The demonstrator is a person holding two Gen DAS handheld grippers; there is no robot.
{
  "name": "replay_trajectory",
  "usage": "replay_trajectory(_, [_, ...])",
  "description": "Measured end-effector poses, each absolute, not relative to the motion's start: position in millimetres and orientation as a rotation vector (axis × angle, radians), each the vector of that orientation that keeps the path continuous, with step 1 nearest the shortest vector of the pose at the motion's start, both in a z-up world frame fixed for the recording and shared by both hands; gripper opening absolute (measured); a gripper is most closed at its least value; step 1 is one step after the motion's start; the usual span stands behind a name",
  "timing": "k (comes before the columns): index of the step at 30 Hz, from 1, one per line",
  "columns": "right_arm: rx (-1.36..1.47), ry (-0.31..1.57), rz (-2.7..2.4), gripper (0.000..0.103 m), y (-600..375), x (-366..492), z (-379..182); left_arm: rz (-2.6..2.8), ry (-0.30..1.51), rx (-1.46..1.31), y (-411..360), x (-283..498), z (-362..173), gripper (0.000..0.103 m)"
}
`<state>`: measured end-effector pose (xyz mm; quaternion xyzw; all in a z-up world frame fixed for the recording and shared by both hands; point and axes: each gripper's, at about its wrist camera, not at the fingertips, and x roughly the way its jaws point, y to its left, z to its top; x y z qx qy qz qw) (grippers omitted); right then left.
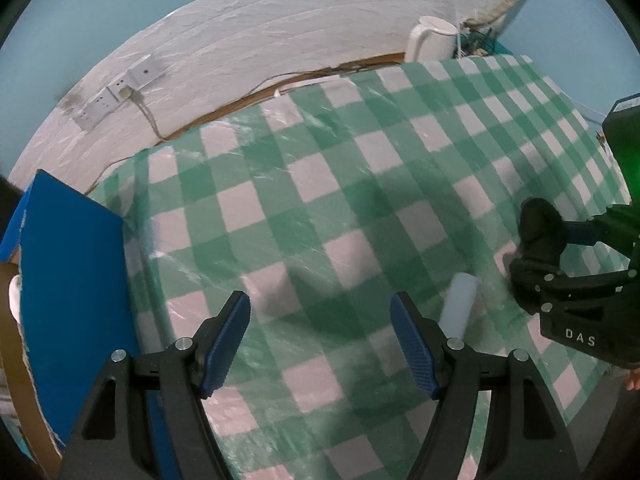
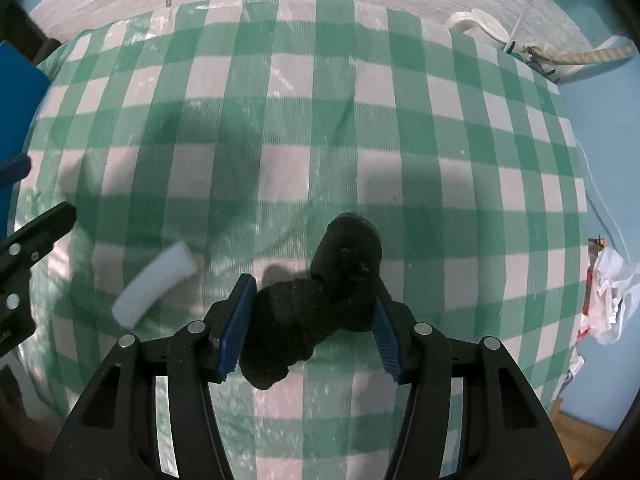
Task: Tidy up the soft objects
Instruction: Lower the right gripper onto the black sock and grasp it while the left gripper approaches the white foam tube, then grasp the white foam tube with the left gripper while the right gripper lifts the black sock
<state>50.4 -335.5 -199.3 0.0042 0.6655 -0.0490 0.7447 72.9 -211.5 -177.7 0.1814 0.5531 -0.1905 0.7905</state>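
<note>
Left gripper [image 1: 320, 340]: black angular arms, ribbed blue pads, round silver pivot screws | Right gripper [image 2: 312, 326]: same black frame, blue ribbed pads, silver screws; its housing bore white letters "DAS" and a green glow.

A lived-in home room is indicated. A table is covered by a green-and-white checked tablecloth [image 1: 320, 184] under clear plastic. Behind the tablecloth, a rough whitewashed wall [image 1: 280, 32] is seen, with wall sockets [image 1: 120, 92] fitted above the cloth's far left edge. A white electric kettle [image 1: 430, 38] is kept at its far right corner.
</note>
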Motion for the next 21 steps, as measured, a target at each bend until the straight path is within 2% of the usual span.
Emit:
replay_trajectory(5, [0.045, 1.446, -0.133, 0.059, -339.8, 40.3, -198.5, -0.435, 1.189, 0.420, -227.6, 60.9, -177.9, 0.074])
replay_trajectory(7, [0.090, 1.440, -0.165, 0.067, -344.5, 36.2, -198.4, -0.439, 1.191, 0.419, -232.4, 58.5, -178.3, 0.074])
replay_trajectory(11, [0.161, 1.439, -0.225, 0.075, -354.2, 32.3, -202.6, -0.453, 1.198, 0.425, -241.0, 54.6, -180.9, 0.074])
replay_trajectory(18, [0.225, 1.436, -0.231, 0.075, -361.3, 28.8, -210.7, -0.467, 1.210, 0.452, -248.3, 50.5, -188.6, 0.074])
replay_trajectory(21, [0.207, 1.434, -0.205, 0.064, -358.2, 30.4, -212.1, -0.473, 1.215, 0.448, -248.6, 51.8, -191.0, 0.074])
